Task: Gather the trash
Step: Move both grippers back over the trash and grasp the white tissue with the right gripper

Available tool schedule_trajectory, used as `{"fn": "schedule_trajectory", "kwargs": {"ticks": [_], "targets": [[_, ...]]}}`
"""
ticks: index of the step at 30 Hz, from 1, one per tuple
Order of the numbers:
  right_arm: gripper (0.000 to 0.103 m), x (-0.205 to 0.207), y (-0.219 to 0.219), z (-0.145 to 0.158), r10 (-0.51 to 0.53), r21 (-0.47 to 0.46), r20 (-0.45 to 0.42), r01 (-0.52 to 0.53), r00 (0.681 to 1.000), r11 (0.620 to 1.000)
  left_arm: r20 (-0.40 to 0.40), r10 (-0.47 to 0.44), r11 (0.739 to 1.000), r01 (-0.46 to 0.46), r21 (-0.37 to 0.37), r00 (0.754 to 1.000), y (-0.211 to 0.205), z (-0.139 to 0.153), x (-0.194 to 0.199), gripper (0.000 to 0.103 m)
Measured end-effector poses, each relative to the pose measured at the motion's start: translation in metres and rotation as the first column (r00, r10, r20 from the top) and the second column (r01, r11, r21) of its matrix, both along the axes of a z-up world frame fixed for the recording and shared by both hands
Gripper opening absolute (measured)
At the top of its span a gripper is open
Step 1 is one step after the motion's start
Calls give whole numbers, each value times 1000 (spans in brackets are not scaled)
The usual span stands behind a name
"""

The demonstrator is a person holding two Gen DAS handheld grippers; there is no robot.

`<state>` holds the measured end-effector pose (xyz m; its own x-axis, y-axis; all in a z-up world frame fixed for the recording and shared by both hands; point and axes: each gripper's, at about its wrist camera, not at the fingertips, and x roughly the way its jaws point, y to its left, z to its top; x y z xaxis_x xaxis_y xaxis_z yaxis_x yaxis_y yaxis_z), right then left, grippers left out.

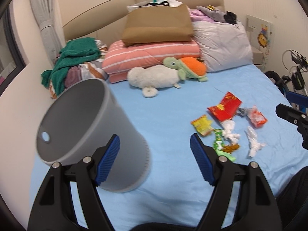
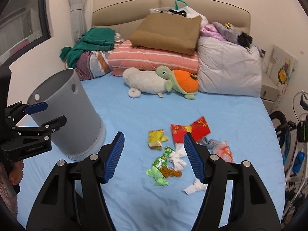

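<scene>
Both tools gape wide, the left tool (image 1: 155,157) beside the tilted grey bin (image 1: 92,134), the right tool (image 2: 153,156) over wrappers (image 2: 161,161) on the bed (image 2: 134,111).

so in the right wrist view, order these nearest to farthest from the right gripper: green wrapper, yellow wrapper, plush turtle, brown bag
1. green wrapper, just ahead between the fingers of the right gripper
2. yellow wrapper, a little further up
3. plush turtle, mid-bed
4. brown bag, on the bedding by the headboard
</scene>
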<state>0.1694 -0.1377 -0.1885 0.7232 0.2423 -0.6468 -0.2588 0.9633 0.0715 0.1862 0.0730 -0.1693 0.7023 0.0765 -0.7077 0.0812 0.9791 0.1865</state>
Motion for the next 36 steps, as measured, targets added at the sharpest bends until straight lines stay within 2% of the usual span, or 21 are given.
{"fn": "schedule_trajectory", "kwargs": {"ticks": [4, 8, 17, 18, 19, 30, 36], "targets": [[62, -17, -49, -25, -107, -12, -35, 107, 994, 994, -24, -52, 999, 52, -5, 998, -41, -15, -4, 75], [62, -34, -80, -47, -169, -24, -66, 167, 983, 986, -50, -98, 995, 97, -20, 994, -86, -31, -11, 75], [62, -52, -119, -89, -220, 5, -133, 222, 966, 975, -104, -143, 990, 142, -17, 984, -146, -64, -18, 76], [62, -52, -121, -93, -220, 9, -140, 224, 965, 975, -254, -181, 981, 159, -107, 950, -149, -73, -12, 76], [62, -52, -122, -97, -222, 10, -144, 225, 964, 974, -121, -144, 990, 144, -13, 982, -153, -72, -17, 76], [62, -15, -115, -145, -211, 4, -211, 216, 955, 976, -222, -112, 993, 116, 7, 969, -153, -134, 0, 76], [62, 13, -107, -172, -215, -10, -243, 220, 946, 976, -270, -89, 996, 88, -15, 959, -144, -166, 20, 76]]}}
